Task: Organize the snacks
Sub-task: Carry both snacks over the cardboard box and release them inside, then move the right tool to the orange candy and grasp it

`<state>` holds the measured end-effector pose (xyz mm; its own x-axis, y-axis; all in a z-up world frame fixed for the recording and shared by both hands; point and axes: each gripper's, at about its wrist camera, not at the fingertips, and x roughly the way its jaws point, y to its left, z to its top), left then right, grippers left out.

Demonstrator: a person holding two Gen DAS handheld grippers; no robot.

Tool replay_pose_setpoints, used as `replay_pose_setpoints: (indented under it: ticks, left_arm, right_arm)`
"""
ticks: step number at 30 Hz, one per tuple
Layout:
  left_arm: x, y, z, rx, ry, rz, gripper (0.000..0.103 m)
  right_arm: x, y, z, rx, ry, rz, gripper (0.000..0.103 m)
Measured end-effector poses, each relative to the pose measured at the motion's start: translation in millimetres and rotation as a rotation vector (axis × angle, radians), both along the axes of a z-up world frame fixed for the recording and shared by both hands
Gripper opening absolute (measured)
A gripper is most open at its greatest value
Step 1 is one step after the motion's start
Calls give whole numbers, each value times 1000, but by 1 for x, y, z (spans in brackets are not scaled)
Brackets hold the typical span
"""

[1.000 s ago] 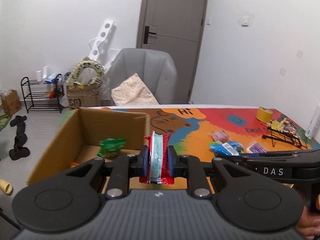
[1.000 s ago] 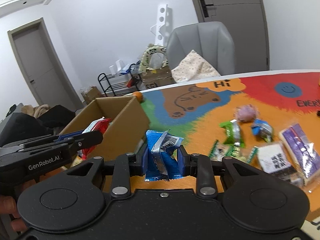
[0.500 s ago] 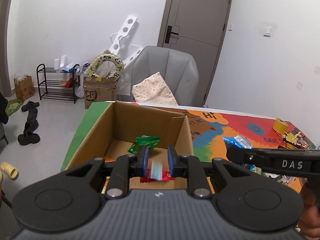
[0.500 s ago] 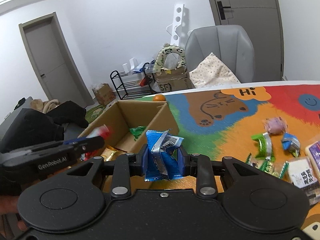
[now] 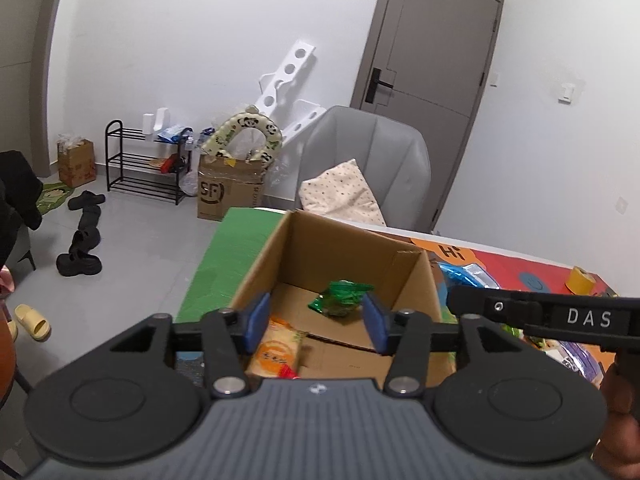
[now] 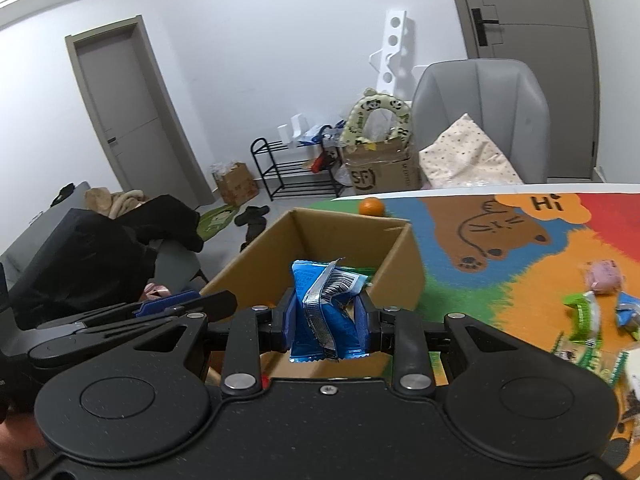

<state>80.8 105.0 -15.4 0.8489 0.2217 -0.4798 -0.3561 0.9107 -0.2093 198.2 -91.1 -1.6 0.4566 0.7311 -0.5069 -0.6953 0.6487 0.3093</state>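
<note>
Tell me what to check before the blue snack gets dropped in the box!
1. Right gripper grips the blue snack packet: ok.
2. Packet is over the cardboard box, not the table: ok, it looks lined up with the opening.
3. Left gripper has nothing between its pads: ok, its jaws are opening and bare.
4. Room in the box beside the green packet and orange packet: ok.
5. Left gripper clear of the drop spot: cannot tell.
</note>
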Motion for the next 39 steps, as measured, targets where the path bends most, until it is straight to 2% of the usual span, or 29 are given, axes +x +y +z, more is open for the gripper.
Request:
replay_pose_setpoints:
  ticks: [2,4,5,7,9,13,19,28,39]
  left_arm:
    - [-3,2,2,3,0,9,59]
    - [-5,2,2,10,0,18,70]
    - [-6,1,2,13,-1,23,72]
    - [-7,-1,3,15,-12,18,83]
    - [-5,-5,4,25,-16,17,87]
    - [2,-13,2,20,-2,-3,89]
    - [8,-29,-4,12,18,-45,89]
    - [20,-64,-8,18,40,-134,89]
    - [30,-110,-13,45,61,-249,90]
  right_arm:
    - [-1,5,1,9,6,25,29]
    - [-4,7,3,14,4,39,40]
    - [-6,6,3,10,-3,31,42]
    - [-6,3,4,5,-4,16,45]
    - [-4,-2,3,7,15,-3,50]
    - [-4,-18,-1,-4,3,-74,81]
    - [-4,-46,-10,-23,12,-137,97]
    - [-2,-89,-24,-37,40,-231,103]
    - [-4,-139,-34,-42,58,-309,103]
